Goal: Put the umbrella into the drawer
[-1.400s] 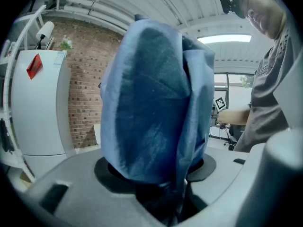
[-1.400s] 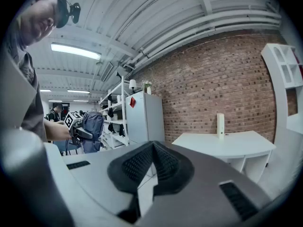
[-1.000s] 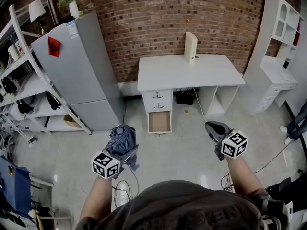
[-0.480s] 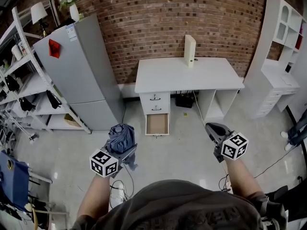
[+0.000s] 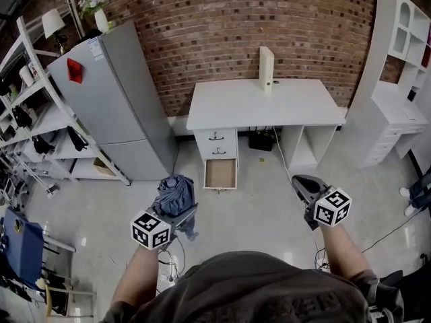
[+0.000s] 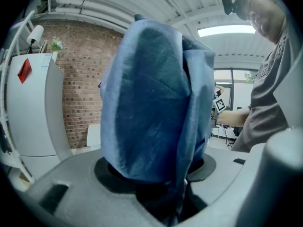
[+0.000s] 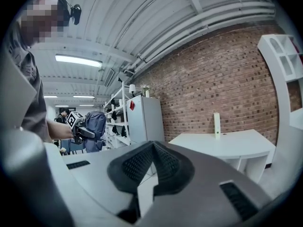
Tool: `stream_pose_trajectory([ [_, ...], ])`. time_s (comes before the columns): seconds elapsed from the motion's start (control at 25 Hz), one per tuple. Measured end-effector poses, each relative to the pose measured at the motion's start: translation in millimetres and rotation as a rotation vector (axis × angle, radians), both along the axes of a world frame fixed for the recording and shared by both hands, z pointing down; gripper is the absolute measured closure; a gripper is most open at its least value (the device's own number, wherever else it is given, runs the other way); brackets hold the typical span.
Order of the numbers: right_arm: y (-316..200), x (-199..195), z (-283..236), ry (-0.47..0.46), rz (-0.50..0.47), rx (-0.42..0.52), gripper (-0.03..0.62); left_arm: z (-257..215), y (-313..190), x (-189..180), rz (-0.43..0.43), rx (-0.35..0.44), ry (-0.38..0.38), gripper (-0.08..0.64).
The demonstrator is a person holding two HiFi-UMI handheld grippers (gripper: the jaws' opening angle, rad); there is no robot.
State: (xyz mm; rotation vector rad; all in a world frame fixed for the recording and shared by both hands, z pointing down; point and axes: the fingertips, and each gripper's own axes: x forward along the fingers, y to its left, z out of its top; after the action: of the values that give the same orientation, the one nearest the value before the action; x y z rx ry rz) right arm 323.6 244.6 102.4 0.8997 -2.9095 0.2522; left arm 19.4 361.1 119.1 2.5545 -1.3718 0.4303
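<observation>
My left gripper [image 5: 176, 211] has its jaws clenched on the umbrella [image 5: 174, 194], a folded bundle of blue cloth. In the left gripper view the umbrella [image 6: 156, 103] stands up out of the jaws and fills most of what lies ahead of them, its lower end pinched between the two dark pads. My right gripper [image 5: 304, 184] carries nothing. In the right gripper view its jaws are pressed together, the ribbed pads meeting at their tips, with nothing between them.

Both grippers are held over the floor [image 5: 259, 204], well apart from each other. The drawer [image 5: 221, 172] lies ahead of the jaws, between the two grippers and well apart from both. It is the lowest of the drawers under the white table [image 5: 266, 103], and it is pulled out with its bare bottom showing. A slim white box [image 5: 267, 67] stands upright on the table, against the brick wall [image 5: 256, 12]. A grey fridge [image 5: 118, 106] stands ahead of the left jaws and off to their left. A white cabinet [image 5: 397, 79] stands far off to the right of the right jaws.
</observation>
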Motion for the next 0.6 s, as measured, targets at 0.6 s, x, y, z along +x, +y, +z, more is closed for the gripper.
stream_pose_trajectory([
  [0.6,-97,-136,8,0.066,0.081,0.010,0.600,26,-142,-131,0.138,0.034,0.074,0.306],
])
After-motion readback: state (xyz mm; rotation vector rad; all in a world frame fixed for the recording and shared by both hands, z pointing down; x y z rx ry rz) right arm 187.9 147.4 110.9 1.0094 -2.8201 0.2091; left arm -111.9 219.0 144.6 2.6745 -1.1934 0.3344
